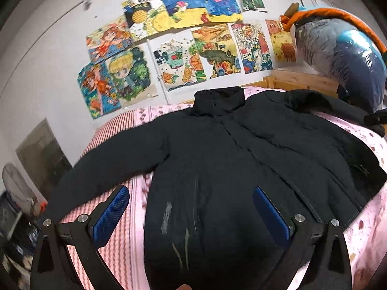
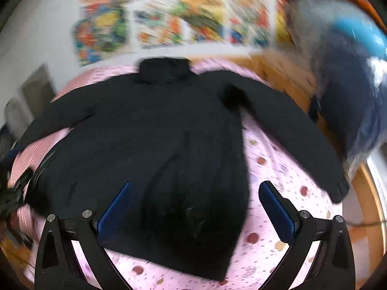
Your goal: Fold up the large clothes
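Black padded jacket (image 1: 217, 159) spread flat mid-frame on pink patterned bed sheet (image 1: 121, 246) (sleeves out); left gripper (image 1: 191, 215) and right gripper (image 2: 196, 211) both gape wide, empty, hovering lower frame.

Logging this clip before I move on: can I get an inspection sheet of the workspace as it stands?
Surface: bed with pink patterned sheet, wooden frame at the far side.
Job's things: black jacket spread flat, front up, both sleeves out, unfolded.
Clutter: plastic-wrapped bundle at the bed's far right corner.
Grippers: left hand-held gripper open above the hem; right hand-held gripper open, holding nothing.
Cables: nothing seen.
Surroundings: white wall with colourful drawings; right view blurred.
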`<state>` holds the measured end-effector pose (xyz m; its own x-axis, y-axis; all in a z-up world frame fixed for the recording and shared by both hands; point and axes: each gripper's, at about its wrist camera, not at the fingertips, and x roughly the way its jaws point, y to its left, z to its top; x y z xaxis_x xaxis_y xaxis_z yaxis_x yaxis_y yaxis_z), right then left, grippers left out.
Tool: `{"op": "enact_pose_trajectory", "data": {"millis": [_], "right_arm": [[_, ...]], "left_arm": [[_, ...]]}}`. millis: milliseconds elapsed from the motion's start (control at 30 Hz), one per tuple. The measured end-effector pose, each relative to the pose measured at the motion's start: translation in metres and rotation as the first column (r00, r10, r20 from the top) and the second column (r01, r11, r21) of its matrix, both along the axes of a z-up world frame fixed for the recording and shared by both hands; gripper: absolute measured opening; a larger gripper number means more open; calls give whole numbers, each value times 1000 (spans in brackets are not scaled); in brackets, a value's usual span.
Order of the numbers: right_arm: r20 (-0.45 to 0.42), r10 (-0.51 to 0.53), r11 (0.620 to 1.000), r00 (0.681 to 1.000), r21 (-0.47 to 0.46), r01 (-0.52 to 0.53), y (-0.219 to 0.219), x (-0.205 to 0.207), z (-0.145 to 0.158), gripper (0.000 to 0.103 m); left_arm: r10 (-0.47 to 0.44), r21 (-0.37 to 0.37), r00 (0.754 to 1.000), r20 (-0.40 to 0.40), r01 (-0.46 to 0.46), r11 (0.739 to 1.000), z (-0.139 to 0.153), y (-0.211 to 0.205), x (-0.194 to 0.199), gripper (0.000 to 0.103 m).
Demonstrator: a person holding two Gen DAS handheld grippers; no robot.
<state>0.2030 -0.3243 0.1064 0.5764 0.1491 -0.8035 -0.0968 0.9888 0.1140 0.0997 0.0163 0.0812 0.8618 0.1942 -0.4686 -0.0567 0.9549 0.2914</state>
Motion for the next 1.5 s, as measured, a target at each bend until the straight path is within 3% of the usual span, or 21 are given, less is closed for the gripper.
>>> {"op": "enact_pose_trajectory", "data": {"millis": [67, 200, 300, 400, 433, 533, 567, 667, 867, 900, 967, 1033, 1100, 1267, 1400, 1500], "right_arm": [[-40, -86, 995, 995, 36, 88, -16, 19, -8, 102], [-14, -203, 976, 979, 70, 204, -46, 34, -27, 102], [-1, -317, 940, 948, 133, 315, -74, 42, -44, 102], [-47, -463, 832, 885, 321, 452, -110, 37, -71, 102], [-99, -496, 775, 862, 397, 492, -120, 32, -84, 102], [-208, -545, 627, 812, 543, 559, -136, 25, -113, 102], [-216, -559, 596, 801, 568, 568, -139, 23, -118, 102], [-209, -599, 528, 773, 622, 578, -145, 23, -129, 102], [-188, -687, 437, 702, 665, 606, -164, 35, -134, 101], [-191, -696, 425, 693, 668, 611, -168, 41, -134, 95], [-184, -717, 430, 672, 643, 634, -177, 43, -132, 73], [-179, -731, 453, 658, 594, 665, -185, 42, -131, 44], [-167, -740, 470, 651, 565, 679, -191, 44, -129, 31], [-77, -707, 580, 703, 506, 639, -187, 50, -107, 15], [100, -659, 701, 745, 439, 561, -174, 49, -67, 8], [240, -599, 783, 764, 374, 497, -162, 54, -34, 7]], "left_arm": [[-22, -3, 1000, -9, 22, 1000, 7, 2, 20, 103], [-48, -37, 996, -69, 46, 998, 10, -4, 64, 103], [-67, -49, 989, -131, 61, 997, 12, -15, 104, 103], [-96, -42, 979, -180, 90, 995, 13, -32, 144, 103], [-107, -45, 974, -198, 100, 994, 12, -39, 159, 103], [-150, -104, 955, -255, 127, 986, 6, -61, 202, 103], [-163, -134, 945, -284, 129, 983, 2, -68, 219, 103], [-188, -229, 916, -355, 110, 967, -14, -87, 264, 103], [-168, -326, 885, -434, 20, 945, -52, -130, 346, 103], [-167, -343, 882, -441, 6, 939, -57, -135, 357, 103], [-167, -379, 880, -445, -16, 925, -67, -152, 378, 103], [-170, -394, 876, -451, -24, 919, -75, -163, 395, 103], [-172, -395, 874, -455, -25, 918, -83, -179, 409, 103], [-181, -393, 859, -479, -25, 919, -109, -207, 430, 103], [-177, -366, 861, -476, -11, 931, -118, -213, 431, 103], [-181, -385, 857, -482, -22, 923, -109, -204, 428, 102]]}}
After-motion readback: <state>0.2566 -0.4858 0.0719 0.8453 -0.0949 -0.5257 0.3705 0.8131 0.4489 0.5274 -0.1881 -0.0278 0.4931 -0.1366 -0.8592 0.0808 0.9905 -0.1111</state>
